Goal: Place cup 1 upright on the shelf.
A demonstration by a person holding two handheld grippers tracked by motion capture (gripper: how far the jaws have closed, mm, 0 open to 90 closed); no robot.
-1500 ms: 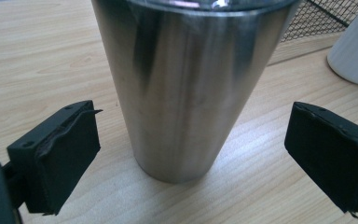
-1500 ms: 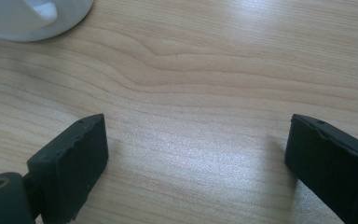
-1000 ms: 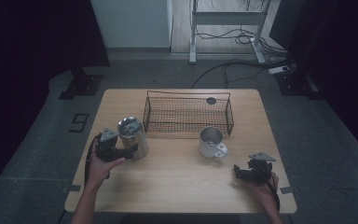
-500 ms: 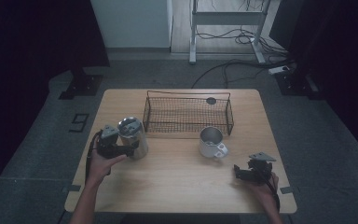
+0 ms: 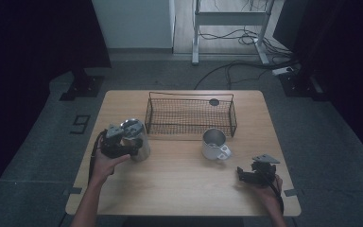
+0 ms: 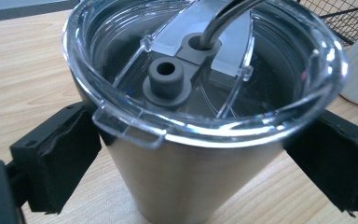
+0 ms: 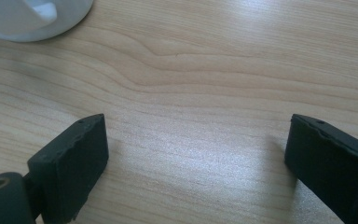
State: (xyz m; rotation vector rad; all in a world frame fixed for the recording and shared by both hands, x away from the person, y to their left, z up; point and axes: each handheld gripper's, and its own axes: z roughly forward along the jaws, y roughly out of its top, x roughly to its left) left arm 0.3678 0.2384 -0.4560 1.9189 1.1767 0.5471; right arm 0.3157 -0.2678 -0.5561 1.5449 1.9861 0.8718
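- Two pads (image 6: 58,156) of our left gripper (image 6: 186,163) flank the steel tumbler (image 6: 191,154) at nine and three o'clock, closing in; contact is unclear.
- Our right gripper (image 7: 196,158) gapes wide over bare table (image 7: 205,70).

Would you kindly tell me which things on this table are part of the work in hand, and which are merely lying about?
In hand:
steel tumbler, its clear lid
left gripper, jaws closing around it

Lying about:
white mug
wire basket
right gripper, open over bare table
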